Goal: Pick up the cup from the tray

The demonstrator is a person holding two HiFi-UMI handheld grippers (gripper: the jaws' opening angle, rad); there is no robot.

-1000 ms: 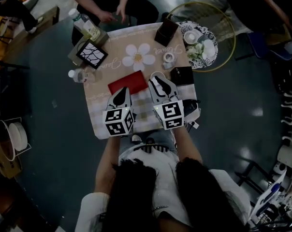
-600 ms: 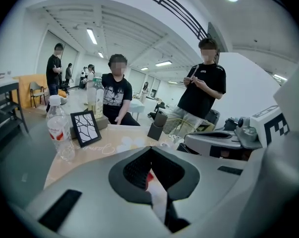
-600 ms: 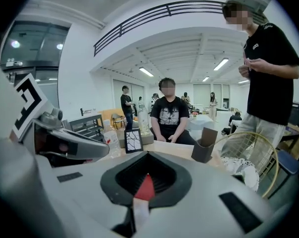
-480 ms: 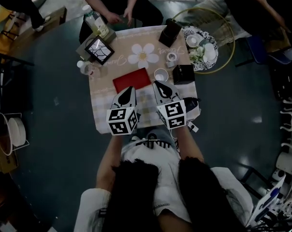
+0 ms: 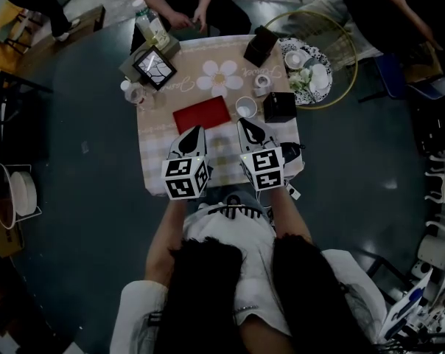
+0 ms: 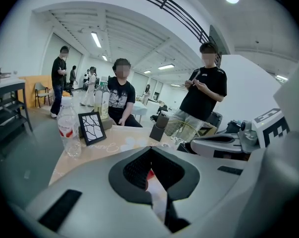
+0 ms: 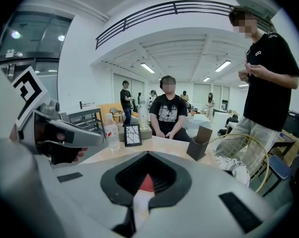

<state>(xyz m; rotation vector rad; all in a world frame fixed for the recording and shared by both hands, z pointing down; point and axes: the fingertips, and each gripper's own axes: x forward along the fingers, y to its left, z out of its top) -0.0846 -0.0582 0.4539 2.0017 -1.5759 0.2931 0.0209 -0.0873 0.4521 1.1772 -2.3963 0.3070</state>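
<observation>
1. Left hand-held gripper (image 5: 196, 131): nearest the person, over the checked near edge of the surface (image 5: 155, 135). Jaws together, nothing between them.
2. Right hand-held gripper (image 5: 246, 122): beside the left one and apart from it. Jaws likewise closed and empty.
3. Red tray (image 5: 201, 114): flat, just ahead of the left gripper's tips.
4. Cup (image 5: 245, 107): white, upright on the surface just beside the red tray's right edge, not on it, directly ahead of the right gripper's tips. Nothing stands between tips and cup.
5. Black box (image 5: 279, 107): close on the cup's right.
6. Small white vessel (image 5: 261, 85): beyond the cup, near the flower print (image 5: 224, 77).
7. Clear bottle (image 5: 134, 94): at the surface's left edge.
8. Framed black-and-white picture (image 5: 150, 67): far left corner, propped up.
9. Dark holder (image 5: 259, 46): far edge, right of centre.
10. Patterned plate (image 5: 316, 52): far right corner, carrying white crockery, with a gold hoop (image 5: 348, 65) around it.
11. Seated person (image 6: 121, 95): across the surface, with another standing (image 6: 205, 90) to the right.
</observation>
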